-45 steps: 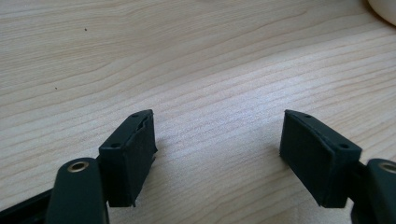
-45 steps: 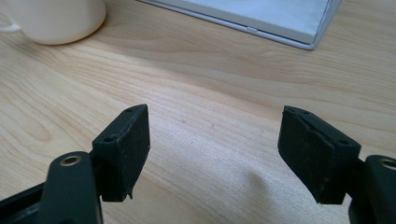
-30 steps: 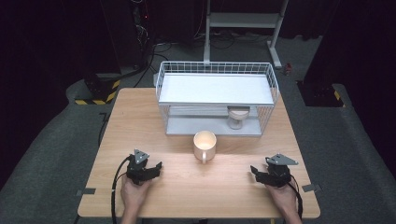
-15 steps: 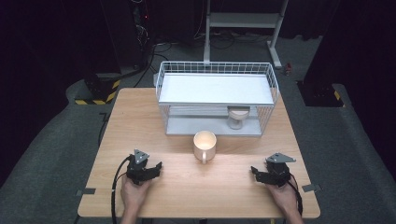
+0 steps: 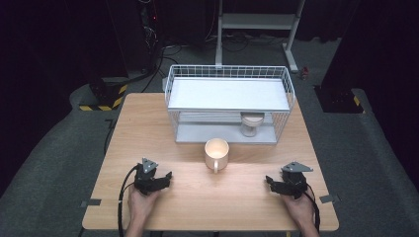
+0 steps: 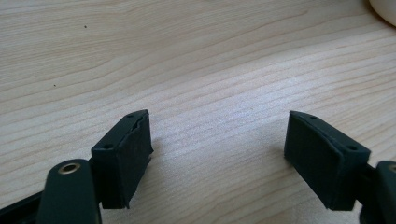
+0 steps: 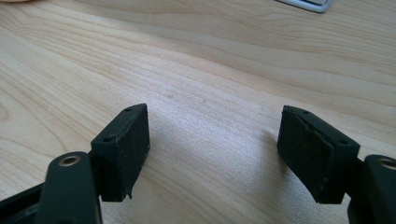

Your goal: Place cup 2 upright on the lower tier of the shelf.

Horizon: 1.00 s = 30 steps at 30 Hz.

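A cream mug (image 5: 216, 153) stands on the wooden table (image 5: 148, 128) just in front of a white wire rack (image 5: 228, 101). A second cream cup (image 5: 251, 123) sits on the rack's lower shelf at the right. My left gripper (image 5: 165, 178) rests on the table near the front left, open, with bare wood between its jaws (image 6: 217, 149). My right gripper (image 5: 271, 181) rests near the front right, also open over bare wood (image 7: 212, 149). The mug's edge (image 6: 385, 10) shows at the top right corner of the left gripper view.
The rack has a flat white top shelf (image 5: 227, 94) and white plates stacked underneath (image 5: 207, 117). A corner of the rack's base (image 7: 308, 3) shows in the right gripper view. Dark floor, cables and a metal stand (image 5: 257, 22) lie beyond the table.
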{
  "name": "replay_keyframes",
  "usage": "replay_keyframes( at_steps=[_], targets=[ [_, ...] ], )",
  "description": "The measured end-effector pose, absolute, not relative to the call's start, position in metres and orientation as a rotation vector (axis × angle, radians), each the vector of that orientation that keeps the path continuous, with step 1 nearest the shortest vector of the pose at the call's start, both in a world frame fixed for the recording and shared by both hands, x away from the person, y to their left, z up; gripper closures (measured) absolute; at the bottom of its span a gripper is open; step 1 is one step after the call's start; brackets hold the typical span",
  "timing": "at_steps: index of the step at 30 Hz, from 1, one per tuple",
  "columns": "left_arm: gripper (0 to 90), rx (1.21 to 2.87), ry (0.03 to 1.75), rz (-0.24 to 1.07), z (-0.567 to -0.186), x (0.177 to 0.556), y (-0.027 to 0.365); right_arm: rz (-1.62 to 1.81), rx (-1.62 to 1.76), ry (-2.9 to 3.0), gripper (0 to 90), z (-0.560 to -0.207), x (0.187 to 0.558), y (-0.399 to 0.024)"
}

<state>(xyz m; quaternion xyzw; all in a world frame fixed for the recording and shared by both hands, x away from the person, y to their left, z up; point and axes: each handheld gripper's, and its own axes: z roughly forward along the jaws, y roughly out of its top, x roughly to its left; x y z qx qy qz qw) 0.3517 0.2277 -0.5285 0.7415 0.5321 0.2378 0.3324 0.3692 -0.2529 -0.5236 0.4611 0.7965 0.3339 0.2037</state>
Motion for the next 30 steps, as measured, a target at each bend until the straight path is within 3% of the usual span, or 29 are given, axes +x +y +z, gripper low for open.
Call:
replay_keyframes(
  at_steps=[9, 17, 30],
  targets=[
    [23.2, 1.915, 1.331, 0.617, -0.519, 0.340, 0.217, 0.931, 1.289, 2.220, 25.5, -0.524, 0.369, -0.252],
    [17.8, 1.911, 1.257, 0.500, -0.516, 0.331, 0.195, 0.930, 1.291, 2.218, 25.5, -0.524, 0.369, -0.252],
    [15.1, 1.979, 1.146, 0.444, -0.506, 0.332, 0.159, 0.929, 1.295, 2.217, 25.5, -0.523, 0.369, -0.252]
  ],
)
